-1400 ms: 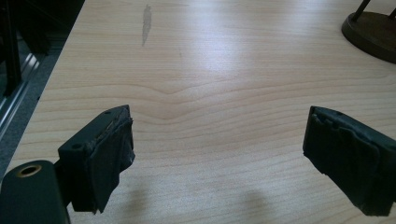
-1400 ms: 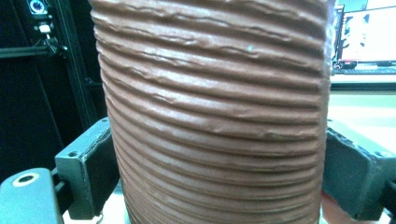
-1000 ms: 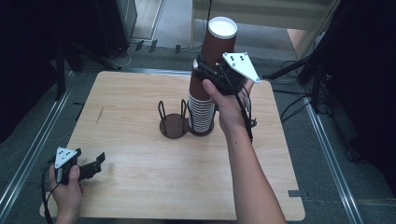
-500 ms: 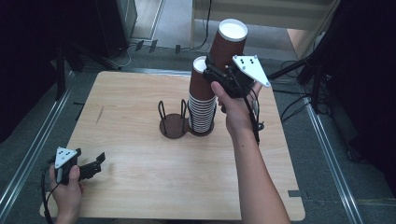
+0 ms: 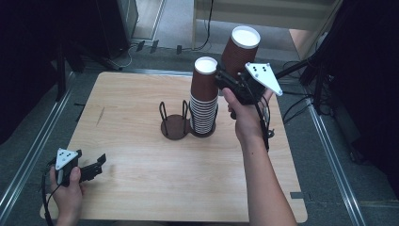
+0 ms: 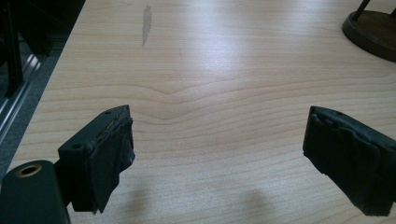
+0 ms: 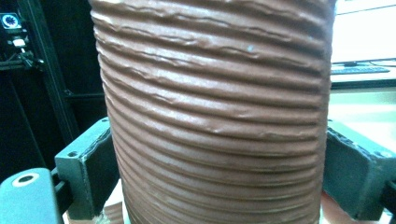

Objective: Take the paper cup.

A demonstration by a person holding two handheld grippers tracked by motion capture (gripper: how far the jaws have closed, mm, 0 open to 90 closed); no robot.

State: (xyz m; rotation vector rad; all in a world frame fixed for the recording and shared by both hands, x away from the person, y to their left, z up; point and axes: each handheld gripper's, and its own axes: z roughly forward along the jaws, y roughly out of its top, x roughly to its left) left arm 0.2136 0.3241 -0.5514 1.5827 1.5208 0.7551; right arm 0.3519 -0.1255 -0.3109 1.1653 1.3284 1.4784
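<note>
**Right gripper clamped on one brown cup, lifted clear of the stack**

Right gripper (image 5: 229,79) is grasping a ribbed brown paper cup (image 5: 240,51) across its side wall; in the right gripper view both black pads (image 7: 93,161) press flat on the cup's ribs (image 7: 215,112), one each side. The cup is in the air, tilted, white inside facing up, up and to the right of the cup stack (image 5: 204,101) and apart from it. The stack stands upright in the right-hand ring of a dark two-slot holder (image 5: 175,123) near the middle of the wooden table (image 5: 141,188); the left-hand ring holds no cups.

Left gripper (image 5: 98,165) sits low at the near-left corner of the table, in the person's hand. Jaws released, wide apart; the left gripper view has bare tabletop between the pads (image 6: 109,154). The holder's base (image 6: 371,28) is at top right there, well away.
</note>
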